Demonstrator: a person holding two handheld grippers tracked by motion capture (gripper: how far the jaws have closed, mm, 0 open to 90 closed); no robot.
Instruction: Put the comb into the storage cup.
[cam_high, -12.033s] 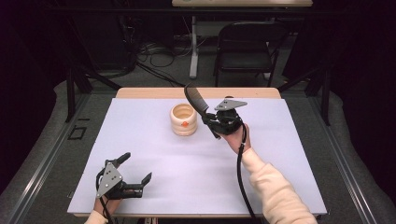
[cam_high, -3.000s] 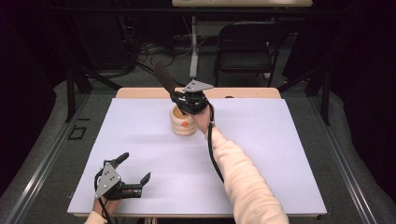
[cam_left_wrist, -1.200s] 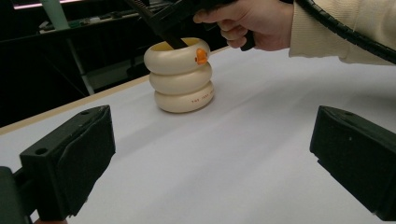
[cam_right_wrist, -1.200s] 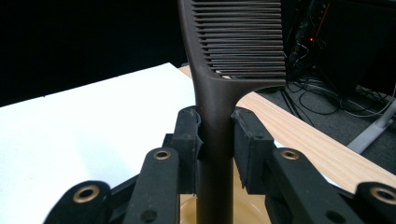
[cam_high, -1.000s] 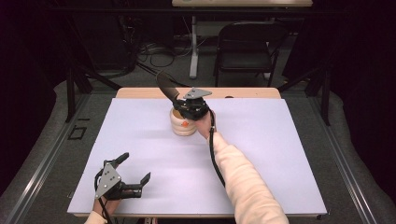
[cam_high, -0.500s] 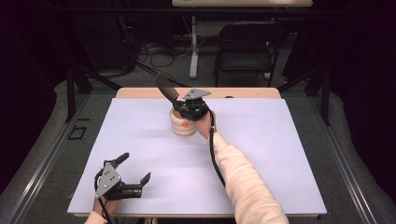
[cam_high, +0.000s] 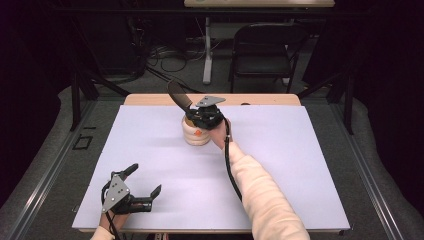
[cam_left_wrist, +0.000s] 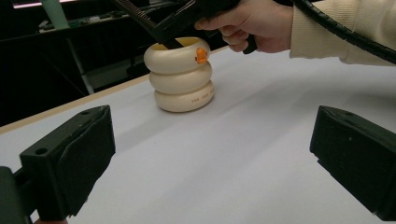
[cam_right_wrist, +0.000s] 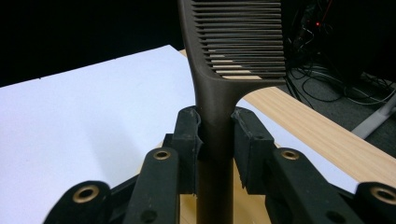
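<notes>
The table (cam_high: 300, 150) is evenly lit from above while the surroundings are left dark; soft shadows are cast, and near jaws are rendered slightly blurred.

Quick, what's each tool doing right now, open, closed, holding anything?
Left tool: open, holding nothing, low over the table.
Right tool: closed on the dark comb by its handle, at the cream ringed holder.

The worktop (cam_high: 300, 150) was a pale wooden board almost wholly covered by a white sheet, with a strip of bare wood showing along its far edge. On the sheet, toward the far middle, stood a cream holder (cam_high: 196, 134) shaped like three stacked rings.
</notes>
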